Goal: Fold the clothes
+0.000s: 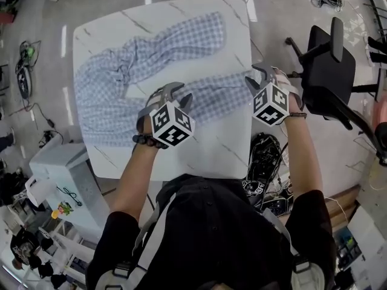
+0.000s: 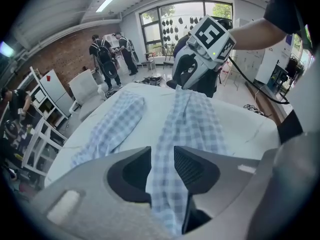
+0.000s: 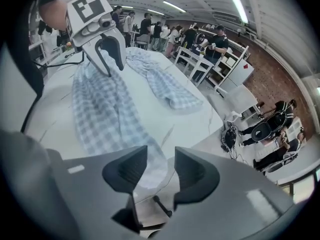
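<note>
A blue-and-white checked garment (image 1: 121,83) lies spread on the white marble table (image 1: 199,156), one leg reaching toward the far right, the other running along the near side to the right edge. My left gripper (image 1: 175,92) hovers over the near leg's inner part. In the left gripper view, the left gripper (image 2: 162,161) is open, and the checked cloth (image 2: 192,124) shows in the gap, unpinched. My right gripper (image 1: 259,76) stands over that leg's end at the table's right edge. In the right gripper view, the right gripper (image 3: 161,166) is open above the cloth's hem (image 3: 100,109).
A black office chair (image 1: 329,71) stands just right of the table. Cables lie on the floor below the table's right corner (image 1: 266,156). A white cabinet (image 1: 60,174) sits at the lower left. Several people and white chairs show in the background of both gripper views.
</note>
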`<move>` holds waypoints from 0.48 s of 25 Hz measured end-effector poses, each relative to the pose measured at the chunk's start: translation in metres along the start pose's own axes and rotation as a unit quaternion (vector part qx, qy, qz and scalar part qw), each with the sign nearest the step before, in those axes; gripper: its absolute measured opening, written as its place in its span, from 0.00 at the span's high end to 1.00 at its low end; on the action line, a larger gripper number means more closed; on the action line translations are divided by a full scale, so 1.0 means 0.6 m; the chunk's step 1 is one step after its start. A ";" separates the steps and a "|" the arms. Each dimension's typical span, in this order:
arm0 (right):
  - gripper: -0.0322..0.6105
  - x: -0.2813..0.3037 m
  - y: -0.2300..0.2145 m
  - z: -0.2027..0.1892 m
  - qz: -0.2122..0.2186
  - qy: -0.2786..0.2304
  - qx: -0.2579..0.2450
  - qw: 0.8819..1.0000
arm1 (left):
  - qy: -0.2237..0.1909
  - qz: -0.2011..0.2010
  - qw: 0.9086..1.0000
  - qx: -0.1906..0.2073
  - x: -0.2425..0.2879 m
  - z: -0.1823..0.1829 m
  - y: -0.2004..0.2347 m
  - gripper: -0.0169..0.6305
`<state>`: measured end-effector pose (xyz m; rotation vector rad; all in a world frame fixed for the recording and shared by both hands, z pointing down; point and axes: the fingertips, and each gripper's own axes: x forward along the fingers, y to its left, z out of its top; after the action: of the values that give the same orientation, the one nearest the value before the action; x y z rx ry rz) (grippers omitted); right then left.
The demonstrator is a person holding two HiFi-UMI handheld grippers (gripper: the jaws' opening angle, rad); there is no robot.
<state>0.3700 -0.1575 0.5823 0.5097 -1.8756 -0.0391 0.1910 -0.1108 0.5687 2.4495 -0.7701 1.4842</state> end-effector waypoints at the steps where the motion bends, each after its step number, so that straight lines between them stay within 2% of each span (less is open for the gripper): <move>1: 0.68 -0.002 0.000 -0.002 0.001 -0.001 0.002 1.000 | -0.001 -0.001 1.000 0.003 -0.003 0.002 -0.005 0.74; 3: 0.64 -0.008 0.002 -0.006 0.002 -0.003 0.006 1.000 | -0.004 -0.005 1.000 0.010 -0.008 0.007 -0.017 0.74; 12: 0.68 -0.041 0.058 -0.052 0.028 0.005 0.009 1.000 | -0.011 -0.060 0.997 0.040 -0.005 0.034 -0.101 0.75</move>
<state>0.3937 -0.1102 0.5810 0.4694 -1.8806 0.0176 0.2367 -0.0662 0.5634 2.5261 -0.5670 1.4733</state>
